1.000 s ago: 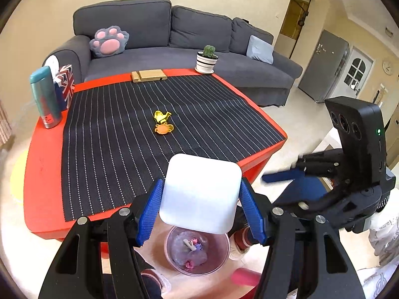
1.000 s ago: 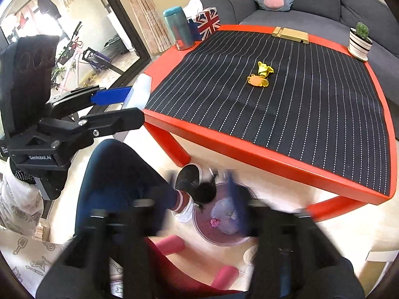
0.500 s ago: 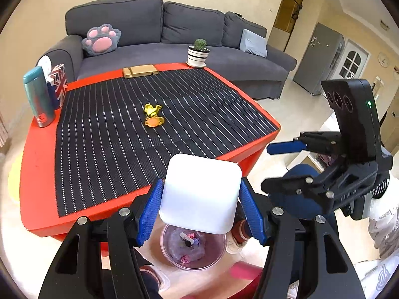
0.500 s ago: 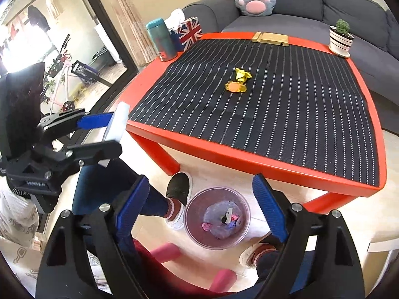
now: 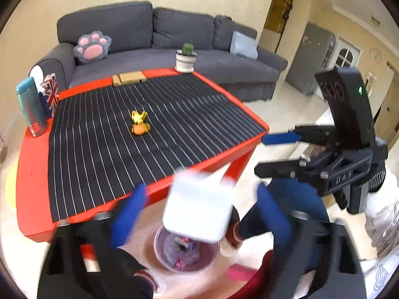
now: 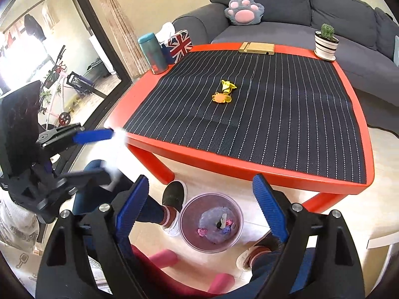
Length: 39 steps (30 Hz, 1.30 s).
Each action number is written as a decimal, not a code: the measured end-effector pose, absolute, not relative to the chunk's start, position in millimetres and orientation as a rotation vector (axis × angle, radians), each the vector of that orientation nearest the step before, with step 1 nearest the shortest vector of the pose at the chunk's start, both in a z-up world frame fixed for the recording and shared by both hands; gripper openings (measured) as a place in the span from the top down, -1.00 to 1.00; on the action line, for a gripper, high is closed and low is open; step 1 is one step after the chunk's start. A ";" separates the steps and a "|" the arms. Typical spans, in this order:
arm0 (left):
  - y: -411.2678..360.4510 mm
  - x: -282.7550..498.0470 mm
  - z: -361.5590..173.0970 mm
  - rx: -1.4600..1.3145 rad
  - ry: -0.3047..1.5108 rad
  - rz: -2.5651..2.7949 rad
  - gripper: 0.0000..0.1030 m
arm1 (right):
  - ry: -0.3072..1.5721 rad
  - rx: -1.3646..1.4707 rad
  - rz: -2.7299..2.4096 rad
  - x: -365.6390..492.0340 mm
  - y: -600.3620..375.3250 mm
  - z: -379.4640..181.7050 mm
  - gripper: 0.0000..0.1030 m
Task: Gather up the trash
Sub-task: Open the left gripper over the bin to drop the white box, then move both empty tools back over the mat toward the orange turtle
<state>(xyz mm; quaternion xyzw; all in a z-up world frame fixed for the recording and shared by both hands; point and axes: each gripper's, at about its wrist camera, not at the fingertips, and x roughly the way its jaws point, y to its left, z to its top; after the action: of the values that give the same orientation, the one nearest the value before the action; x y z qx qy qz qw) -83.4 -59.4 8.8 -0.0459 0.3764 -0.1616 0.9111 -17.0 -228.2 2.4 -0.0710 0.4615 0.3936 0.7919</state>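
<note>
1. The left gripper (image 5: 199, 209) has just opened its jaws wide; the white square box (image 5: 198, 205) they clamped a moment ago now sits blurred and loose between them, apparently falling.
2. Directly below on the floor waits the clear trash bin (image 5: 185, 251), already holding scraps.
3. The right gripper (image 6: 200, 199) hangs open and empty above the same bin.
4. Yellow and orange wrappers (image 6: 224, 91) remain uncollected on the striped tabletop (image 6: 286, 114).
</note>
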 end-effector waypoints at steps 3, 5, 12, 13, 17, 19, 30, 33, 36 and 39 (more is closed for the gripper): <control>-57.2 -80.5 7.4 -0.101 0.784 -0.311 -0.85 | 0.992 -0.154 0.849 -18.4 -228.0 1.7 -0.69; -54.8 -80.0 6.8 -0.111 0.787 -0.306 -0.85 | 0.992 -0.151 0.851 -18.8 -227.7 1.7 -0.75; -50.9 -79.5 3.6 -0.122 0.798 -0.286 -0.85 | 1.001 -0.149 0.852 -20.2 -226.0 -2.3 -0.82; -51.0 -79.6 3.9 -0.121 0.798 -0.286 -0.85 | 1.000 -0.148 0.852 -20.4 -225.6 -2.3 -0.82; -50.8 -80.1 4.8 -0.123 0.798 -0.283 -0.85 | 0.997 -0.148 0.851 -20.0 -225.1 -0.9 -0.83; -49.9 -80.4 5.0 -0.127 0.799 -0.282 -0.85 | 0.994 -0.146 0.849 -19.4 -225.1 0.3 -0.84; -36.4 -70.7 9.4 -0.151 0.788 -0.244 -0.85 | 0.972 -0.141 0.828 -5.2 -222.2 12.2 -0.85; -31.4 -64.4 13.7 -0.156 0.784 -0.229 -0.85 | 0.969 -0.137 0.816 3.8 -220.3 15.1 -0.85; -25.1 -55.6 17.7 -0.157 0.783 -0.214 -0.86 | 0.967 -0.141 0.803 13.5 -218.2 16.8 -0.85; -19.0 -44.1 21.4 -0.154 0.782 -0.205 -0.85 | 0.967 -0.148 0.795 24.6 -214.7 19.3 -0.85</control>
<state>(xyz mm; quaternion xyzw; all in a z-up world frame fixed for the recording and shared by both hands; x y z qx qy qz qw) -44.1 -19.0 21.4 -0.0748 0.3800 -0.0995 0.9166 24.6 -214.7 19.3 -0.0693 0.4520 0.3716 0.8080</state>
